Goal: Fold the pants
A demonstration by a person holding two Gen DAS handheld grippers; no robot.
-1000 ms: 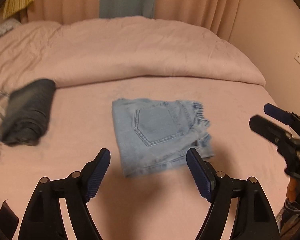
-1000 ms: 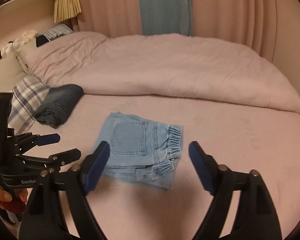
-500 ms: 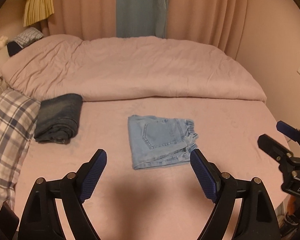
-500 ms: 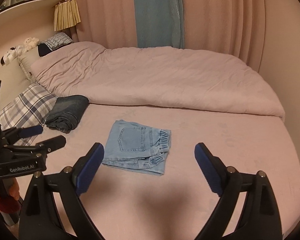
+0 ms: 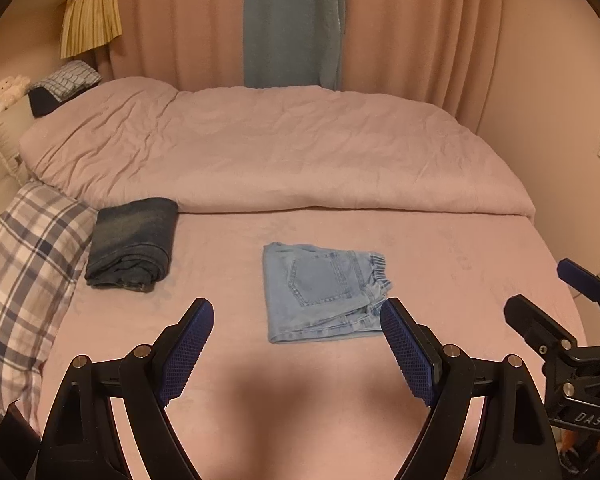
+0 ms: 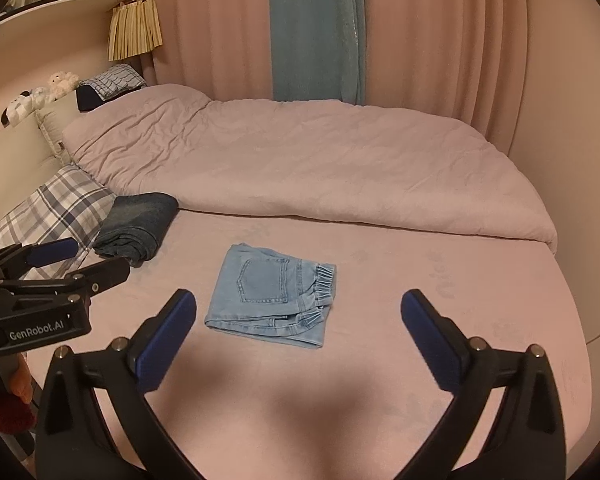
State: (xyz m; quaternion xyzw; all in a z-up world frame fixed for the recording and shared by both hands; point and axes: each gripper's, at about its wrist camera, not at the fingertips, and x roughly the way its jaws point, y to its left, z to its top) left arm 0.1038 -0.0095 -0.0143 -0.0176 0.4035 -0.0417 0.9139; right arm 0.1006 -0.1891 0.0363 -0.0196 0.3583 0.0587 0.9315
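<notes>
Light blue denim pants (image 5: 320, 292) lie folded into a small rectangle in the middle of the pink bed sheet (image 5: 440, 264), back pocket up, elastic waistband to the right. They also show in the right wrist view (image 6: 274, 294). My left gripper (image 5: 298, 354) is open and empty, held back above the near part of the bed, apart from the pants. My right gripper (image 6: 298, 334) is open and empty, also held back from the pants. Each gripper shows at the edge of the other's view, the right one (image 5: 556, 296) and the left one (image 6: 80, 262).
A folded dark denim garment (image 5: 134, 244) lies at the left beside a plaid pillow (image 5: 24, 264). A pink duvet (image 5: 268, 148) covers the far half of the bed. Curtains (image 5: 292, 20) hang behind. A wall stands at the right.
Both grippers have pulled back and risen away from the folded pants, which now look smaller and farther. Both stay open and empty.
</notes>
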